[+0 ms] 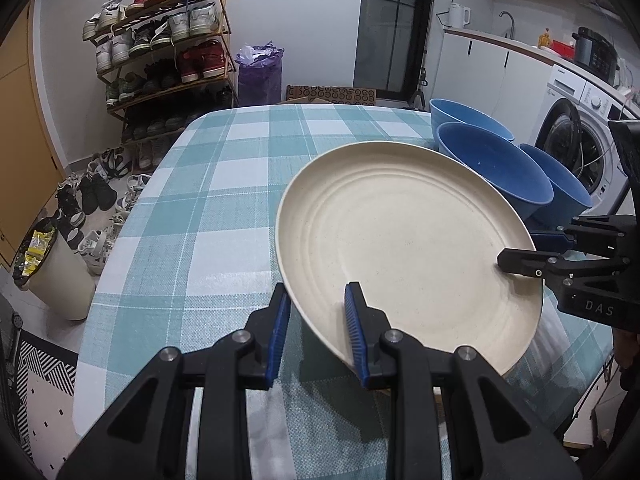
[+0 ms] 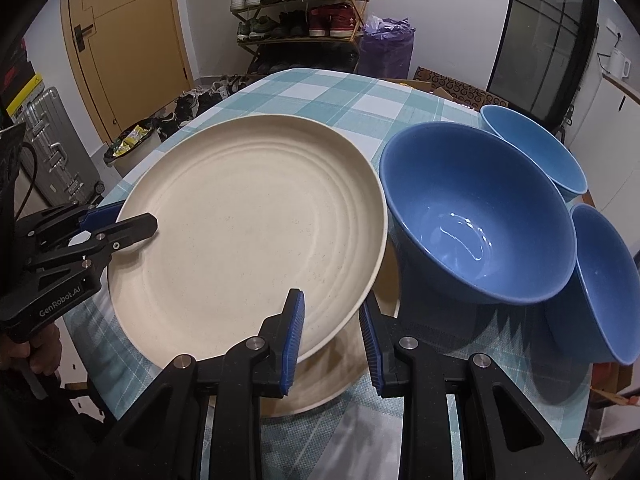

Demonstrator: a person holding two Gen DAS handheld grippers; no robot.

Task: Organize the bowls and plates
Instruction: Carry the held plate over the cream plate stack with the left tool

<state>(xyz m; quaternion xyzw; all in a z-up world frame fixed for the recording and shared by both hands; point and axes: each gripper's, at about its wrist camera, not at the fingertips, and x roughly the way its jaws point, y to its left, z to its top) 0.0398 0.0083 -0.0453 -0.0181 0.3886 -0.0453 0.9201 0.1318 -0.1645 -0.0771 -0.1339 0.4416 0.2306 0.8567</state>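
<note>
Straddling the cream plate (image 2: 248,220) rim, both parted tongs, left (image 1: 318,334) "GenRobot.AI", right (image 2: 331,344) "DAS".

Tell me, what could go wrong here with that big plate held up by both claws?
1. The cream plate is held only at its rim, by the left gripper and right gripper; neither pair of fingers looks clamped tight, so it could slip onto the second plate beneath.
2. Its far edge sits right beside the nearest blue bowl; a sideways swing might knock it into the two other bowls near the table's edge.
</note>
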